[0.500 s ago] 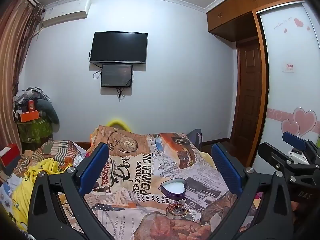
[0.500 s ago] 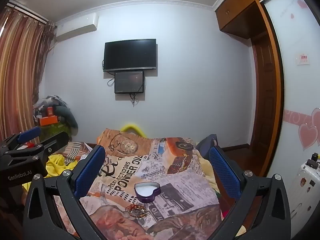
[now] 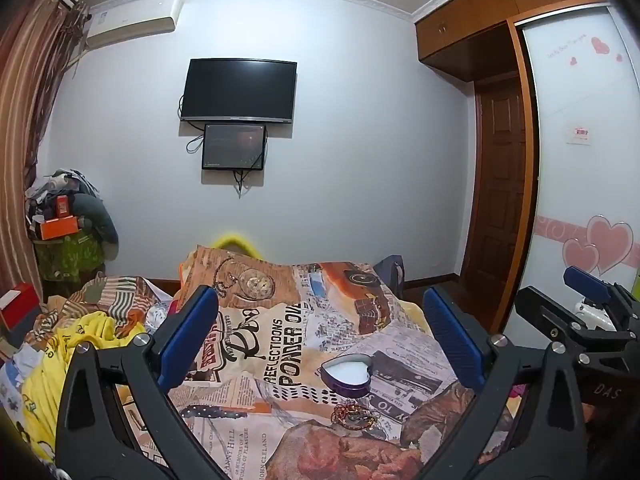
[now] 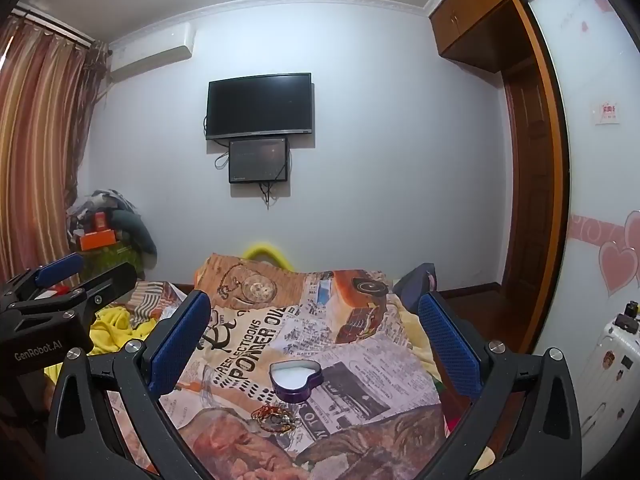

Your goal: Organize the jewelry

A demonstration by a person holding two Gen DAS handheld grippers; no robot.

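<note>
Bedroom with a pale wall (image 3: 360,140) carrying a dark television (image 3: 239,90) and a smaller screen (image 3: 234,147) directly below it. An air conditioner (image 3: 132,24) sits high near the striped curtain (image 4: 36,152); a wooden door (image 3: 502,200) and wardrobe panel with pink hearts (image 3: 598,246) stand at the right. The bed carries a newspaper-print blanket (image 3: 280,328), with yellow fabric (image 3: 92,328) bunched along the bed's left edge.

Task items: a heart-shaped purple tin (image 3: 347,373), lid off, pale interior exposed, rests on the blanket toward the near edge of the bed. A small tangle of jewelry (image 3: 355,416), gold and reddish strands, lies on the blanket just in front of the tin, apart from it. In the right wrist view the same tin (image 4: 296,381) and jewelry (image 4: 276,417) appear in the same arrangement.

Left gripper (image 3: 320,332): jaws spread wide, blue pads well apart, nothing between them; it is held above the bed, clear of tin and jewelry.

Right gripper (image 4: 316,328): jaws likewise spread wide, holding nothing, above the bed. Each gripper shows at the side of the other's view, the right one (image 3: 584,312) and the left one (image 4: 60,292)
</note>
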